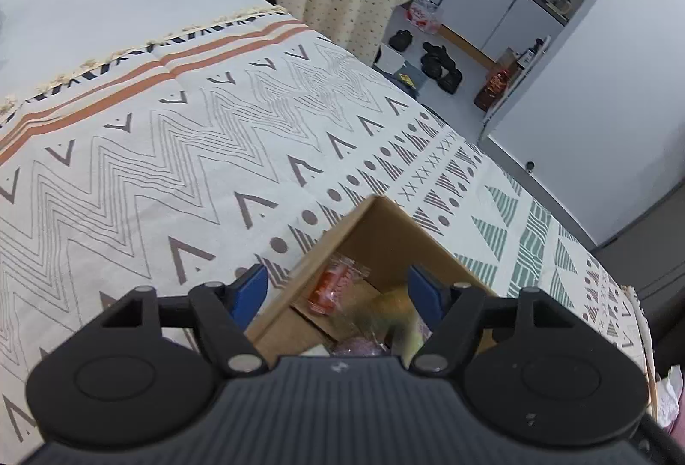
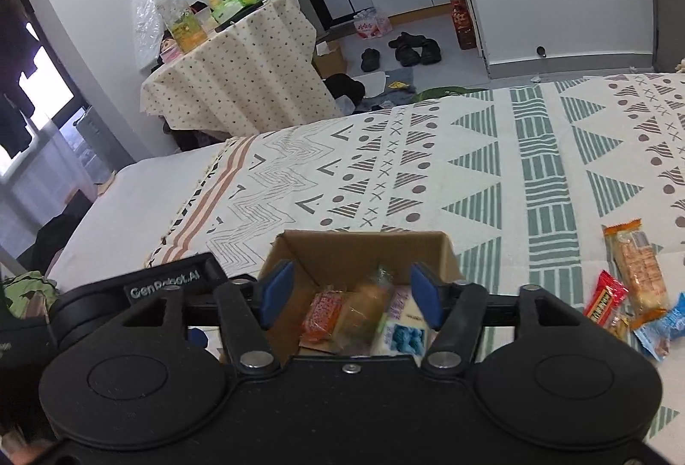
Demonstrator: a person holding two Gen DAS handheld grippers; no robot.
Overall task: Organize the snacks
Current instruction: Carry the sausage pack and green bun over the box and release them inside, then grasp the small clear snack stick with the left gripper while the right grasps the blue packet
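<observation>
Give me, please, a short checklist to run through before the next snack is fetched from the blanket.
1. Left gripper free: ok, jaws apart above the box, nothing pressed between them.
2. Right gripper free: ok, jaws apart, no packet gripped.
3. Box upright and open: ok, on the blanket.
4. Earlier snacks inside: ok, orange packet and others lie in the box.
5. Snacks left outside: not ok, long orange packet, red packet and blue packet lie on the blanket to the right.
6. Room left in the box: cannot tell, its near part is hidden.
</observation>
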